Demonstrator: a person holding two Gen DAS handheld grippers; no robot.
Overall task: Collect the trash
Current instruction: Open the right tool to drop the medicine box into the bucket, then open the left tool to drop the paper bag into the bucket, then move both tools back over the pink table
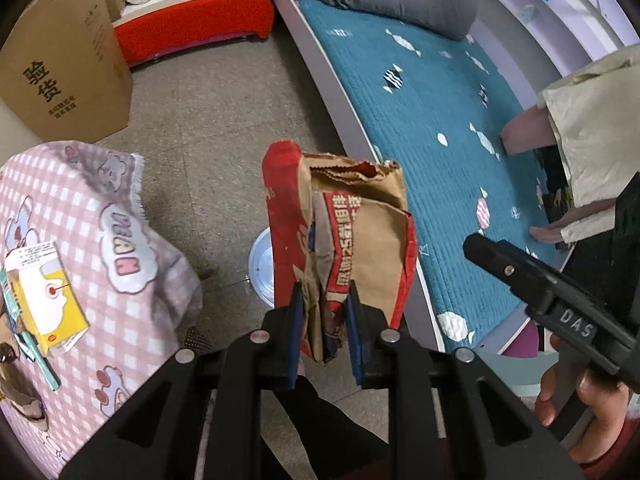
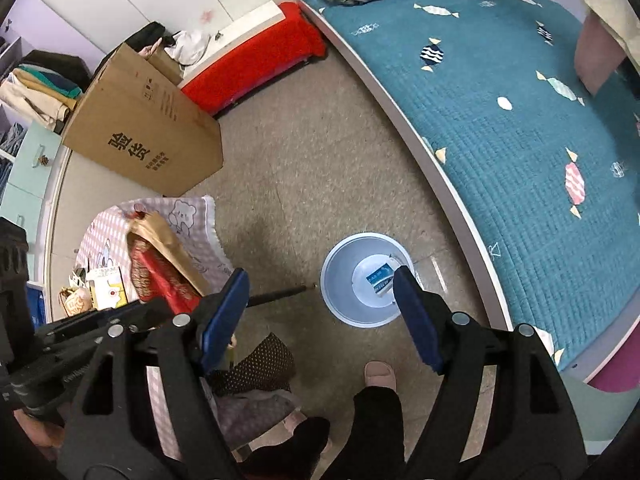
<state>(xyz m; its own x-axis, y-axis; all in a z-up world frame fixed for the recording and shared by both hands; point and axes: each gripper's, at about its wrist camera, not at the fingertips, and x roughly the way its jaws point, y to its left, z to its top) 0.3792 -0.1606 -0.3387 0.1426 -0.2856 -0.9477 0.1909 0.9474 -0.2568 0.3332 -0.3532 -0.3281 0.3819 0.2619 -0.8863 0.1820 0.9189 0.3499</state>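
We hold a crumpled paper bag (image 1: 340, 240), brown kraft with red printed panels, in our left gripper (image 1: 323, 320), whose blue pads are closed on the lower end of the bag, so that the bag stands up above the floor, between the pink checked cloth (image 1: 80, 216) and the teal bed cover (image 1: 420, 120). We judge that this bag is light and soft; it looks empty and flattened, it will bend and not break, and the paper is not slippery, so a pinch on the folded thick part, as now, should be enough. Our right gripper (image 2: 320, 308) is wide apart and holds nothing; it hangs over the pale round bin (image 2: 340, 280), in which a blue and white packet (image 2: 380, 278) lies. The red band on the bag has white Chinese characters, upside down, which we cannot read surely. The cardboard box (image 2: 140, 136) shows the large characters 验货. The side of the other gripper carries the letters "DAS".
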